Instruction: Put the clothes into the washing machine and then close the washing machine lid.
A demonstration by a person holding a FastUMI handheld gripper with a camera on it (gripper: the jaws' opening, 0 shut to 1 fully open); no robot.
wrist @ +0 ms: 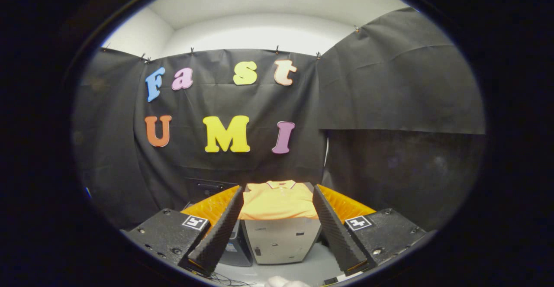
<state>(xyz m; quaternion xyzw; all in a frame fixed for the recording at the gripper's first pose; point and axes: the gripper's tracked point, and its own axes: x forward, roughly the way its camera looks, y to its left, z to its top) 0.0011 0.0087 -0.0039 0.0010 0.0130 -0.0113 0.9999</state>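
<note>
A folded orange polo shirt [278,200] lies on top of a pale box-shaped machine [281,239], beyond my fingers and framed by the gap between them. My gripper [277,261] is open, its two fingers spread wide with nothing between them, still some way short of the shirt. A dark washing machine [203,188] stands behind and to the left of the pale box, mostly hidden by the left finger; its lid cannot be made out.
Black cloth walls close the booth at the back and on the right. A pale floor [311,269] lies below the fingers, with thin cables [229,282] and a small white object [285,282] at the very front.
</note>
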